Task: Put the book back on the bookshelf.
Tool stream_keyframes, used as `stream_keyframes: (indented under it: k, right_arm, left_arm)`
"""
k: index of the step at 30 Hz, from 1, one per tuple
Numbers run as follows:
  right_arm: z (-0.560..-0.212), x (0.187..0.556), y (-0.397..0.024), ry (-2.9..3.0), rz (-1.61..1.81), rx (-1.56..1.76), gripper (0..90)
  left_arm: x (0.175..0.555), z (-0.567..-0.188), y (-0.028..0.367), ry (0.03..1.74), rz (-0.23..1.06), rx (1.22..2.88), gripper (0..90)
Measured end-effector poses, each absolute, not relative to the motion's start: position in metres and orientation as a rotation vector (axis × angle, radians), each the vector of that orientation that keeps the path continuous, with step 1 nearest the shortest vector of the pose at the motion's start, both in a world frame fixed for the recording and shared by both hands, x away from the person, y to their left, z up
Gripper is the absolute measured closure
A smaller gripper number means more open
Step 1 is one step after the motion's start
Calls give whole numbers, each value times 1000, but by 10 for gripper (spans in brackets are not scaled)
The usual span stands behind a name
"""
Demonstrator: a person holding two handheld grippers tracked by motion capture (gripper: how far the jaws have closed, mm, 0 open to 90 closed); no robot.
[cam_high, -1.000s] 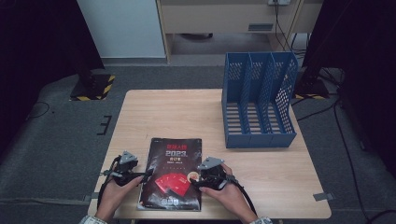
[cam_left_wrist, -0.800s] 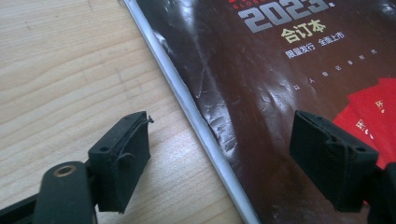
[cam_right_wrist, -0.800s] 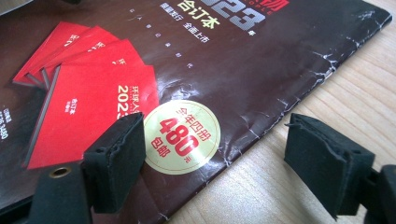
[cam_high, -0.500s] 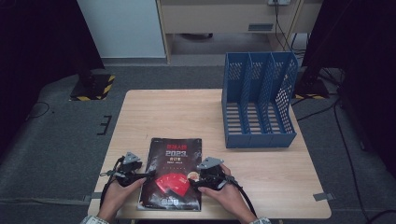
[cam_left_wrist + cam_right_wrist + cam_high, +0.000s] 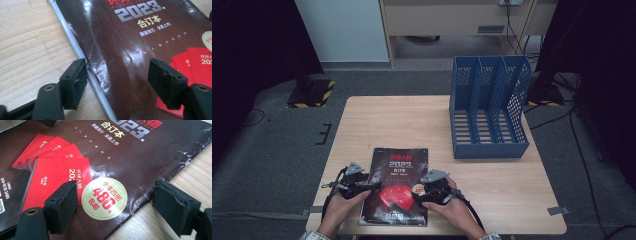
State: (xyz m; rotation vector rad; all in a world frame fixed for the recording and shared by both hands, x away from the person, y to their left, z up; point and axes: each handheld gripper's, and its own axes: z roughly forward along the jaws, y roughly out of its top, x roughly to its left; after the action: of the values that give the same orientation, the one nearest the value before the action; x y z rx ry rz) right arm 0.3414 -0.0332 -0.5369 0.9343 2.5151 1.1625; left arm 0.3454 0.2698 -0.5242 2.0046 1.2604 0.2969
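A dark brown magazine (image 5: 394,175) with red cards and "2023" on its cover lies flat near the table's front edge. My left gripper (image 5: 371,187) is at its left edge. In the left gripper view, the left gripper (image 5: 117,82) straddles that edge, one jaw over the wood by the white page edges and the other above the magazine's cover (image 5: 120,37). Its jaws have just been closing, and the pads do not press the magazine. My right gripper (image 5: 418,195) stands open over the right edge. The right gripper (image 5: 116,207) frames a round yellow sticker (image 5: 104,198) on the magazine.
A blue three-slot file rack (image 5: 489,112) stands at the back right of the wooden table (image 5: 412,120). The person's hands come in from the front edge. Cables trail from both grippers off the table's front.
Both hands stay at the magazine's sides where they were. The magazine has not moved.
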Motion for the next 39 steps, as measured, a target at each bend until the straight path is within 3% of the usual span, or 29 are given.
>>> stream_keyframes:
  k: [6, 12, 24, 28, 39]
  right_arm:
    - [-537, 341, -33, 2515, 1162, 934, 205]
    - [-537, 341, -33, 2515, 1162, 934, 204]
    - [-537, 342, -34, 2520, 1166, 927, 206]
    - [-537, 341, -34, 2518, 1165, 927, 206]
    - [-537, 341, -34, 2514, 1168, 928, 208]
  left_arm:
    - [344, -520, 275, 1265, 270, 1939, 390]
    - [336, -516, 274, 1235, 219, 1922, 406]
    - [313, -503, 266, 1189, 242, 1941, 456]
    - [324, -509, 260, 1214, 251, 1969, 440]
    - [322, -500, 249, 1083, 278, 2004, 621]
